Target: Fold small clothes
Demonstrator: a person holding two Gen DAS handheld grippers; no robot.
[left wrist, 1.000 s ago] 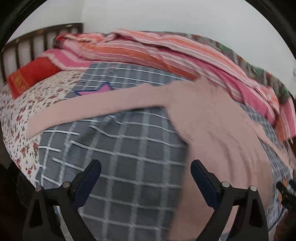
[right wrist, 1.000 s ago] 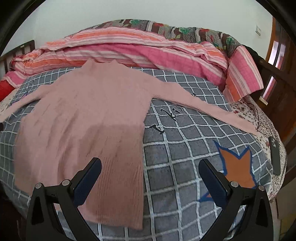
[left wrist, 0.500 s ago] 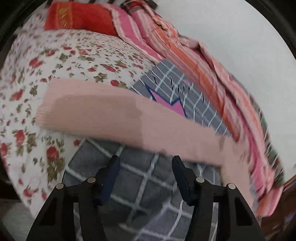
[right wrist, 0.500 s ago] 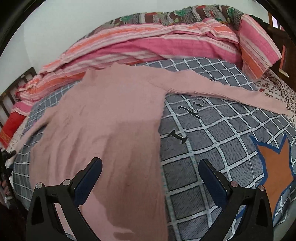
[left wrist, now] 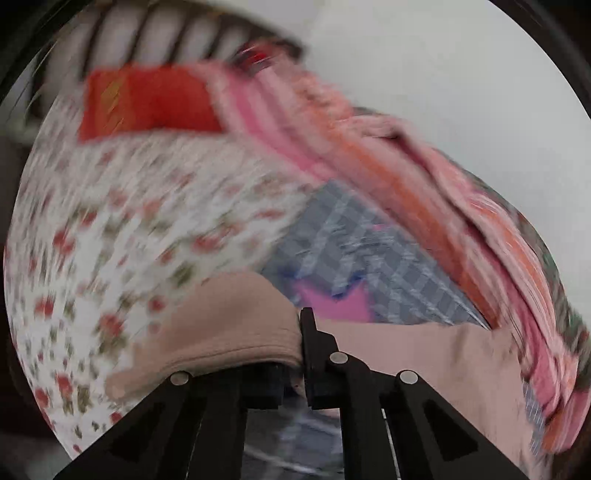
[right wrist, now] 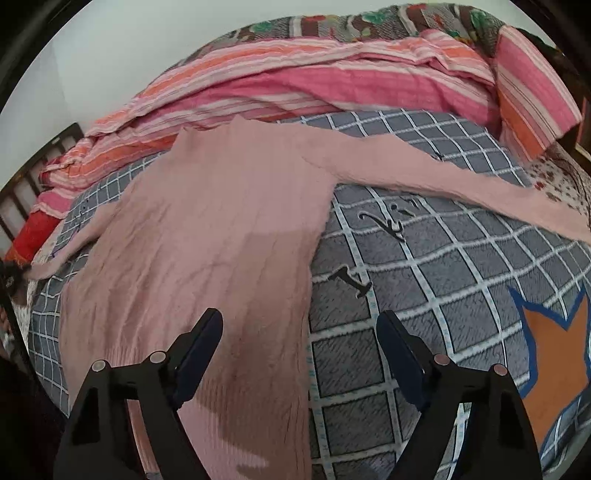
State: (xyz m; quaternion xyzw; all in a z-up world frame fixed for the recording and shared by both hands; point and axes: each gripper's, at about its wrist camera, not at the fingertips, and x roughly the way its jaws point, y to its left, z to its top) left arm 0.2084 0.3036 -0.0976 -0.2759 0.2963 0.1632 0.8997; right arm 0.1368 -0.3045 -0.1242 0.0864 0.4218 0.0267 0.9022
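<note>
A pink long-sleeved knit sweater [right wrist: 221, 229] lies spread flat on a grey checked blanket [right wrist: 443, 266], both sleeves out to the sides. My left gripper [left wrist: 295, 354] is shut on the cuff end of the left sleeve [left wrist: 236, 325], which bunches over the left finger; this view is blurred. My right gripper [right wrist: 299, 332] is open and empty, hovering over the sweater's lower right edge near the hem. The right sleeve [right wrist: 461, 181] stretches toward the bed's right side.
A pile of pink and orange striped bedding [right wrist: 332, 81] lies along the far side by the wall. A red pillow [left wrist: 147, 103] sits by the headboard [left wrist: 166, 33]. A floral sheet [left wrist: 110, 229] covers the bed's left part. An orange star patch [right wrist: 554, 347] marks the blanket.
My left gripper moved out to the left sleeve's end and closed on the cuff. My right gripper narrowed a little and shifted toward the sweater's lower right edge.
</note>
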